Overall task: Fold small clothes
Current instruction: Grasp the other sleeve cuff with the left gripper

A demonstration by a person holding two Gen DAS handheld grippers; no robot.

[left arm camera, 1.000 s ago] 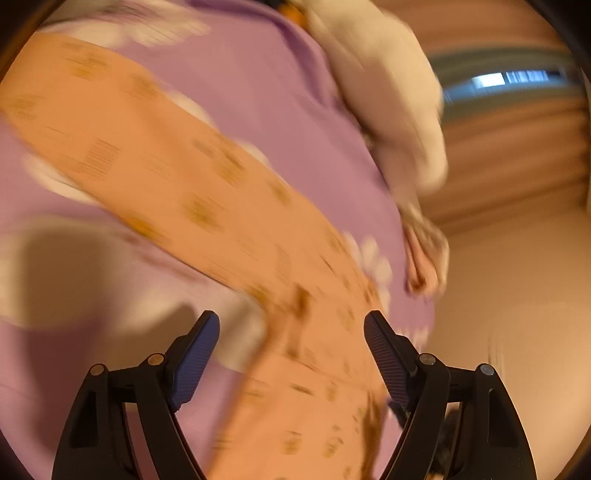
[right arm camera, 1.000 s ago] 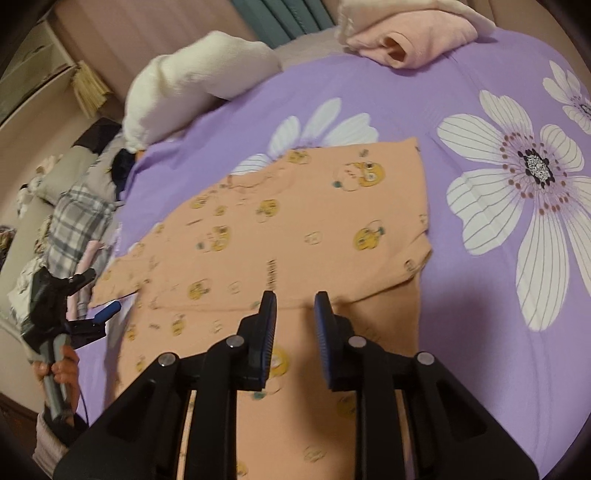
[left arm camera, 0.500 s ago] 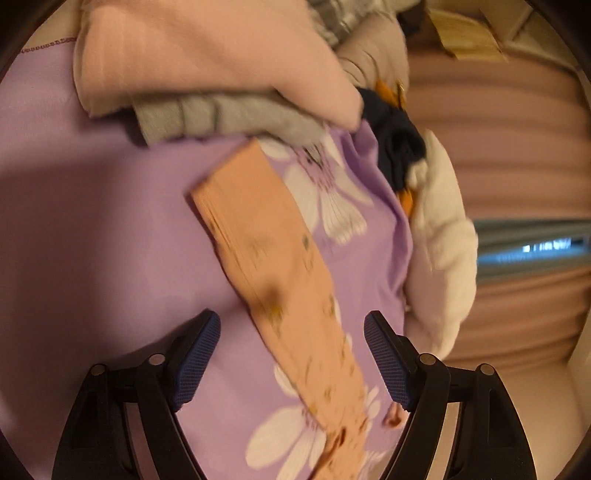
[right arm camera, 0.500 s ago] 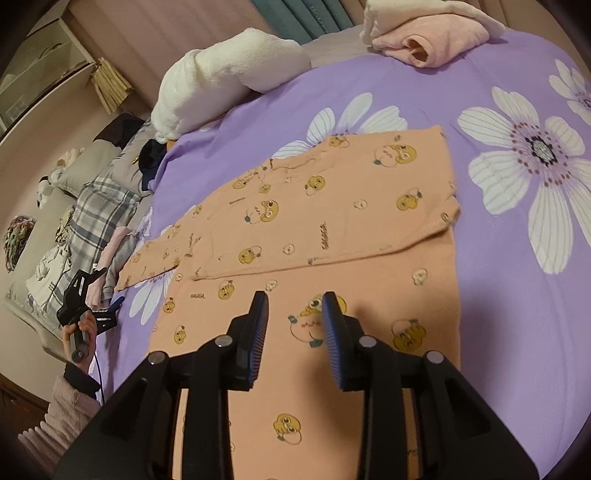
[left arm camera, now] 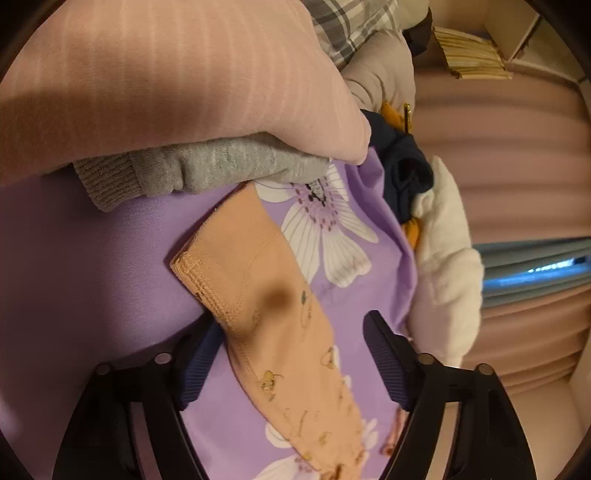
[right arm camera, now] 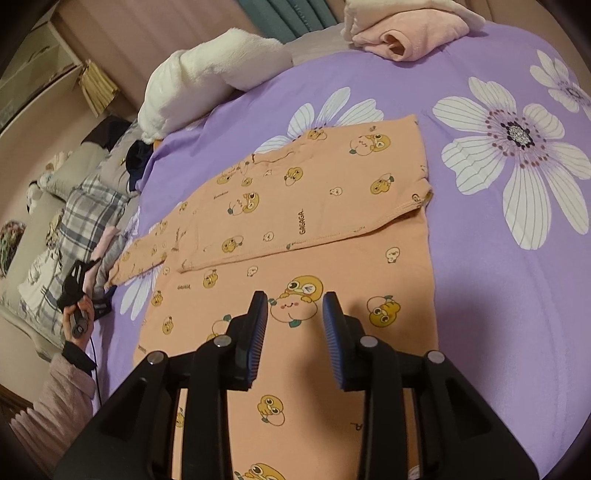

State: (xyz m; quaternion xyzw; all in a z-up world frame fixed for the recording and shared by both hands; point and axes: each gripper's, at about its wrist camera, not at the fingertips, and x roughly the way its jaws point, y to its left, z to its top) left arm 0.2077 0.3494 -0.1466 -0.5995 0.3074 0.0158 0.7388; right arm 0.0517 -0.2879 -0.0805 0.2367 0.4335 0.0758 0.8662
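Note:
An orange cartoon-print shirt (right arm camera: pixel 303 229) lies flat on the purple flowered bedspread (right arm camera: pixel 480 258), one side folded over its middle. Its left sleeve (left arm camera: pixel 273 317) stretches toward the bed's left edge, cuff end out. My left gripper (left arm camera: pixel 291 354) is open, its jaws either side of the sleeve just behind the cuff, close above it. In the right wrist view the left gripper (right arm camera: pixel 79 280) sits at the sleeve end. My right gripper (right arm camera: pixel 293 325) is open and empty, hovering over the shirt's lower body.
A pink striped garment (left arm camera: pixel 166 85) and grey knit (left arm camera: pixel 192 170) are piled just beyond the sleeve cuff. Plaid clothing (right arm camera: pixel 81 221), a white fluffy blanket (right arm camera: pixel 207 77) and folded pink clothes (right arm camera: pixel 406 33) ring the bed's edges.
My left gripper has swung along the sleeve to its cuff and closed in on it, still open. My right gripper has drawn back over the shirt's body and opened a little wider.

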